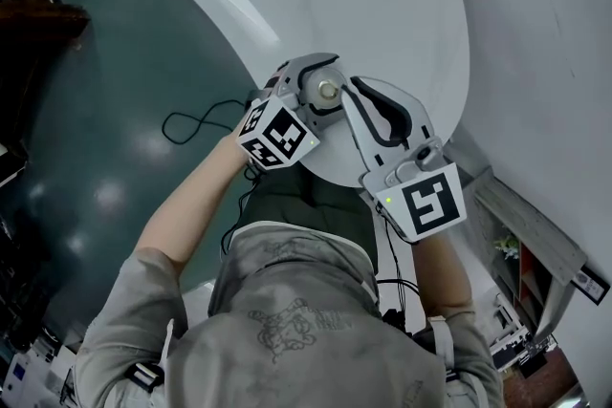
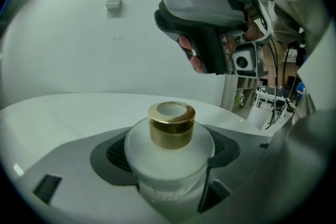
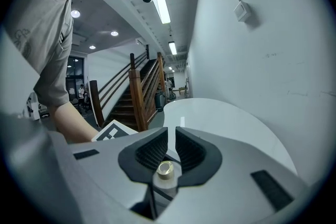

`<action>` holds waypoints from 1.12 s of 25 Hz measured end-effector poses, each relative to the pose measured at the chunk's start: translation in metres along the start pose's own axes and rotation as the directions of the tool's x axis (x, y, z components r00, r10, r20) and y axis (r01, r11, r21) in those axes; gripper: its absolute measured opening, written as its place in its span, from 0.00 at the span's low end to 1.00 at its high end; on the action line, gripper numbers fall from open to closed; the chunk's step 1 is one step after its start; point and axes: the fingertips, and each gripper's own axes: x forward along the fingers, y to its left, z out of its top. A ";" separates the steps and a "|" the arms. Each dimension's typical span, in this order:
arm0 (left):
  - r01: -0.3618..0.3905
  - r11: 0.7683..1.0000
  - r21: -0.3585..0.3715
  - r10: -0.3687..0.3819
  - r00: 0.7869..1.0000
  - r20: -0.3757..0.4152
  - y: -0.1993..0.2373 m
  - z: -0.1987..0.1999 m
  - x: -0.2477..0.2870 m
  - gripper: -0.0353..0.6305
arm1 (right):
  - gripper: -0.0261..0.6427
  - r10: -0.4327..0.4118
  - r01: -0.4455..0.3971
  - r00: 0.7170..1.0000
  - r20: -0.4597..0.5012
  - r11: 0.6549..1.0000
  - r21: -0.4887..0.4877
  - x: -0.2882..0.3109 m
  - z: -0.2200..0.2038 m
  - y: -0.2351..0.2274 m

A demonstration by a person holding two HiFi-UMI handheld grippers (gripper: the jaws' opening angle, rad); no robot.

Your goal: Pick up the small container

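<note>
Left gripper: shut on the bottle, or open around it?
Shut on it. In the left gripper view both pads press the bottle's frosted body, with no gap on either side.

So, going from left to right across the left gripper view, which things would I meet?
wall box → container → shelf

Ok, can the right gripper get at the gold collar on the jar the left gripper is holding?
Probably, once it opens: the gold collar sticks out clear of the left gripper's pads with nothing over it, but the right gripper is shut.
</note>
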 end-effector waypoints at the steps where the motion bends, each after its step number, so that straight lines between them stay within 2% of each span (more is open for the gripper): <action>1: 0.026 1.000 0.014 -0.026 1.000 -0.001 -0.002 0.000 0.000 0.59 | 0.10 0.006 -0.006 1.000 -0.011 1.000 -0.007 0.003 -0.004 0.001; 4: 0.104 0.993 0.053 -0.104 0.995 -0.008 -0.007 -0.001 0.001 0.59 | 0.12 0.016 -0.021 0.997 -0.080 0.998 -0.054 0.011 -0.027 0.001; 6: 0.146 0.987 0.072 -0.145 0.989 -0.012 -0.010 -0.002 0.001 0.59 | 0.21 0.016 -0.025 0.992 -0.122 0.997 -0.072 0.015 -0.042 0.002; 10: 0.190 0.977 0.093 -0.189 0.982 -0.016 -0.014 0.000 0.000 0.59 | 0.26 0.032 -0.042 0.987 -0.155 0.997 -0.066 0.020 -0.059 0.007; 17: 0.205 0.974 0.097 -0.204 0.979 -0.018 -0.014 -0.001 -0.001 0.59 | 0.28 0.053 -0.082 0.973 -0.227 0.989 -0.121 0.035 -0.080 0.015; 28: 0.217 0.971 0.100 -0.216 0.976 -0.012 -0.017 -0.001 -0.002 0.59 | 0.25 0.010 -0.028 0.984 -0.180 0.995 -0.099 0.033 -0.084 0.014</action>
